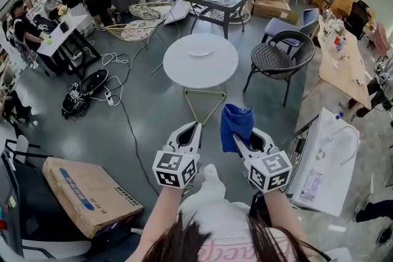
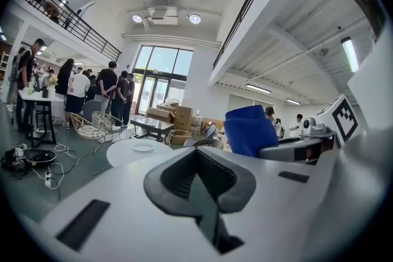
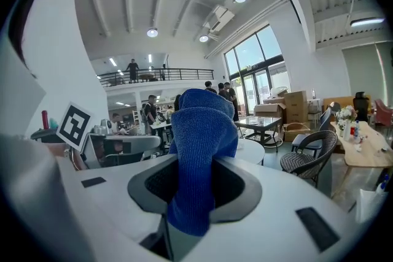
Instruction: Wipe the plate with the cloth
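You hold both arms out ahead of you, forearms roughly parallel, with the two claws side by side and aimed a little downward toward the round desk (image 1: 178, 70). Your left claw (image 1: 197, 125) is pressed together with nothing between its jaws. Your right claw (image 1: 238, 139) pinches the blue cloth (image 1: 237, 121). The cloth stands up out of the jaws in a folded bunch, and a short end hangs down on the near side of the pads. The white plate (image 1: 201, 51) lies on the far half of the round desk, well apart from both claws, with open floor between. A dark wicker chair (image 1: 279, 58) stands near the desk on your right.
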